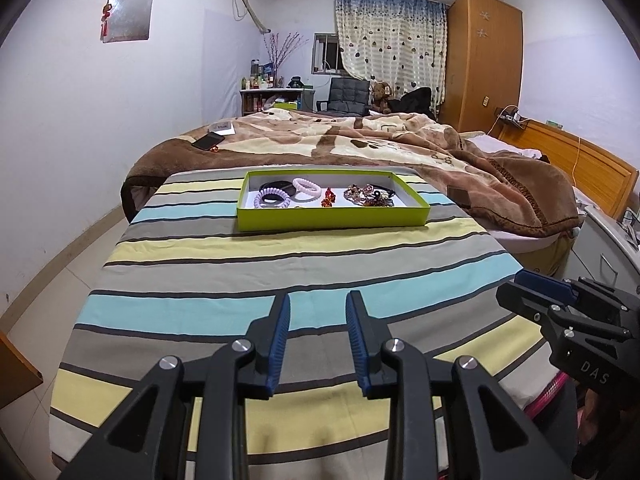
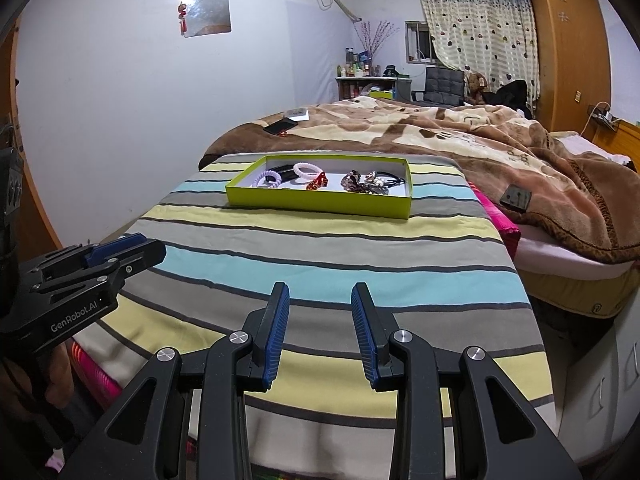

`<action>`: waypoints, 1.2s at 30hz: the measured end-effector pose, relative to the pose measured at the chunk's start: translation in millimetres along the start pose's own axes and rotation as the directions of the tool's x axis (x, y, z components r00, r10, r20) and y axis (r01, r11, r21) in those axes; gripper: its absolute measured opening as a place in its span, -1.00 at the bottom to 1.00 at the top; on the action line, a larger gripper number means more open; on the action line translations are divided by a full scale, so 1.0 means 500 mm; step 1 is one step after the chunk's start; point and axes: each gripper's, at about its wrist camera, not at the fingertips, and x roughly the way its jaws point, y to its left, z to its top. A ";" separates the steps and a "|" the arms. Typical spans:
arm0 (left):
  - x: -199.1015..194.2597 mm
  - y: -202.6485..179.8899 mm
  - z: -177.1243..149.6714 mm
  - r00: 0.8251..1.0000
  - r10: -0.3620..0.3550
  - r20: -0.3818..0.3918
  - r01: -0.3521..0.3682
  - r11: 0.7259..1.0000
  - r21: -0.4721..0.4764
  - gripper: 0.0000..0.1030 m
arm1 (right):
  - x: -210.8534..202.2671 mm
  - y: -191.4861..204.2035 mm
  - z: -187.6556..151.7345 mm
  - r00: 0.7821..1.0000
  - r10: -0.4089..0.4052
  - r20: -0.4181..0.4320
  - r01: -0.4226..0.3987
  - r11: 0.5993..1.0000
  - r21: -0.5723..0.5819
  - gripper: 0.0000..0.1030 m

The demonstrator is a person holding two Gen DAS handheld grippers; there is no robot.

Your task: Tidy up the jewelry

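Observation:
A shallow lime-green box (image 1: 332, 216) (image 2: 320, 202) sits at the far end of a striped cloth. In its left half lie a lilac coil bracelet (image 1: 272, 199) (image 2: 269, 179), a pink bracelet (image 1: 307, 189) (image 2: 308, 169) and a black band. A small red piece (image 1: 328, 196) (image 2: 317, 182) sits mid-box, and a tangle of beaded jewelry (image 1: 366, 196) (image 2: 366, 183) fills the right half. My left gripper (image 1: 318, 300) (image 2: 138, 240) and my right gripper (image 2: 320, 290) (image 1: 520, 280) both hover open and empty over the near part of the cloth, well short of the box.
The striped cloth (image 1: 280, 268) (image 2: 320, 248) covers a raised surface at the foot of a bed with a brown blanket (image 1: 360, 140). A phone (image 1: 207, 142) (image 2: 280, 126) lies on the blanket. A small dark device (image 2: 516, 199) rests at the right. Floor drops off on the left.

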 end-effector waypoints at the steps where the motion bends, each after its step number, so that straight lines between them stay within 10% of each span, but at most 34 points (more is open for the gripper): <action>1: 0.000 0.000 0.000 1.000 -0.001 0.000 0.001 1.000 0.000 -0.42 | -0.001 0.001 0.000 1.000 0.001 0.001 -0.001 1.000 0.001 -0.35; 36: -0.001 0.000 0.000 1.000 -0.001 -0.001 0.001 1.000 0.003 -0.42 | -0.001 0.000 0.000 1.000 0.007 -0.010 -0.007 1.000 0.000 -0.35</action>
